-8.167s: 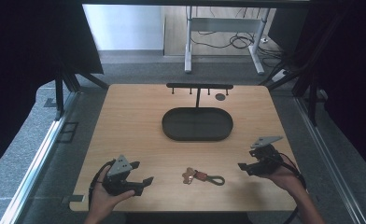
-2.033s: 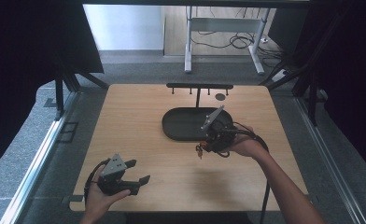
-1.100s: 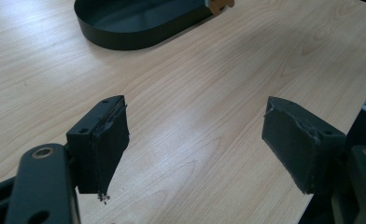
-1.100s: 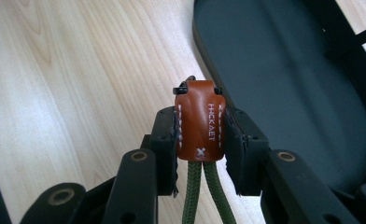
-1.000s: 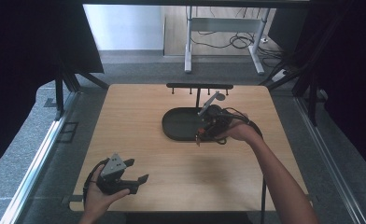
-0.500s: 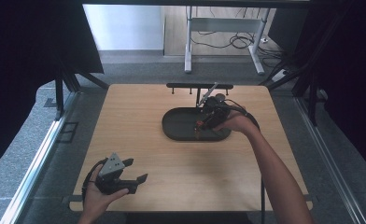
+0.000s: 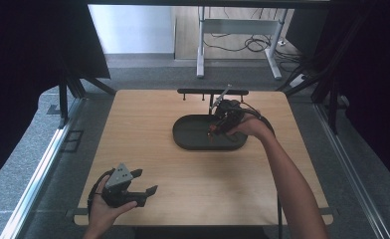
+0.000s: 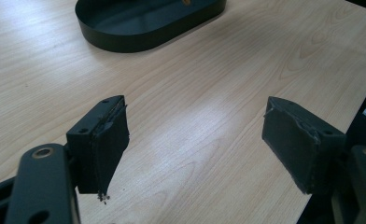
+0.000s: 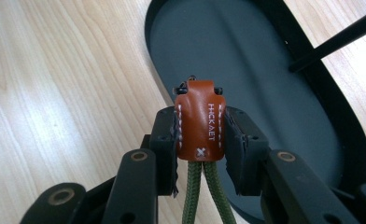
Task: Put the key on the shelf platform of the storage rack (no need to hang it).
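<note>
A brown leather key fob (image 9: 200,122) with white stitching and a green cord hanging from it sits between the jaws of my right gripper (image 9: 200,140), which is shut on it. In the high view the right gripper (image 7: 217,127) hovers over the right part of the dark oval tray (image 7: 183,142), with the key fob (image 7: 212,131) showing as a small orange spot at its tip. The tray's floor (image 9: 246,60) lies right under the fob. My left gripper (image 7: 146,180) rests near the table's front left, open and holding nothing (image 8: 197,140); the tray (image 8: 125,42) is far ahead of it.
A low black rail with pegs (image 7: 213,91) stands at the table's far edge just behind the tray, and a thin black rod (image 9: 335,37) crosses above the tray's rim. Bare wooden tabletop (image 7: 133,124) stretches left of and in front of the tray.
My right gripper has carried the key fob from the table's front away over the tray, drifting slightly farther in the last second. The left gripper has stayed put.
</note>
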The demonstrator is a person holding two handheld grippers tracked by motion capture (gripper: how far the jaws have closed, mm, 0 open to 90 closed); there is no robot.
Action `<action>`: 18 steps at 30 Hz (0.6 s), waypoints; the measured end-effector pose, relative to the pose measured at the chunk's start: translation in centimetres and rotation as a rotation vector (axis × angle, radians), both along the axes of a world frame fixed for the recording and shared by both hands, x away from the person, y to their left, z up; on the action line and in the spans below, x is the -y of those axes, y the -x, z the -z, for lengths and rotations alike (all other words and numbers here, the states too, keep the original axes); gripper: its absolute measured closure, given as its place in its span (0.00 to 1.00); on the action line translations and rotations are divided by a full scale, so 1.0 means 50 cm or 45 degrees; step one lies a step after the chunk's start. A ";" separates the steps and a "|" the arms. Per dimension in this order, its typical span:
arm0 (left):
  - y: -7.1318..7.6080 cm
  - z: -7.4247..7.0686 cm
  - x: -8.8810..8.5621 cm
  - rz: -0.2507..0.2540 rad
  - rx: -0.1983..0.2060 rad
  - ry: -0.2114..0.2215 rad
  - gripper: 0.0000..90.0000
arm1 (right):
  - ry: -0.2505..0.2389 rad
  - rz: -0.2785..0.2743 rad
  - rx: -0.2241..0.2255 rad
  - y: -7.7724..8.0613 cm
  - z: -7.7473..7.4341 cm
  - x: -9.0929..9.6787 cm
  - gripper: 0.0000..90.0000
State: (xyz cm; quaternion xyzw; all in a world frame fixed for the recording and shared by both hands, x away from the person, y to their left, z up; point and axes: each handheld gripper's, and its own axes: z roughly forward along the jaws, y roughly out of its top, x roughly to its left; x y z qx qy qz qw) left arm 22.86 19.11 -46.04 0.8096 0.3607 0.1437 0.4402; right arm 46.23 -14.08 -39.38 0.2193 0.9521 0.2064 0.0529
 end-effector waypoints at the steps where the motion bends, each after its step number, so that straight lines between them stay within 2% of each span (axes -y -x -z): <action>1: 0.000 0.000 0.000 -0.001 -0.001 0.000 0.25 | 0.005 0.002 -0.002 -0.002 0.001 0.000 0.74; 5: -0.002 0.004 0.002 0.003 -0.010 -0.002 0.25 | -0.012 0.014 0.003 -0.013 0.001 0.002 0.74; 11: -0.002 0.005 0.005 0.011 -0.014 -0.005 0.25 | 0.000 0.009 0.015 -0.028 0.011 -0.001 0.74; 18: -0.003 0.003 0.001 0.020 -0.020 0.021 0.25 | -0.020 0.050 0.003 -0.055 0.028 0.008 0.74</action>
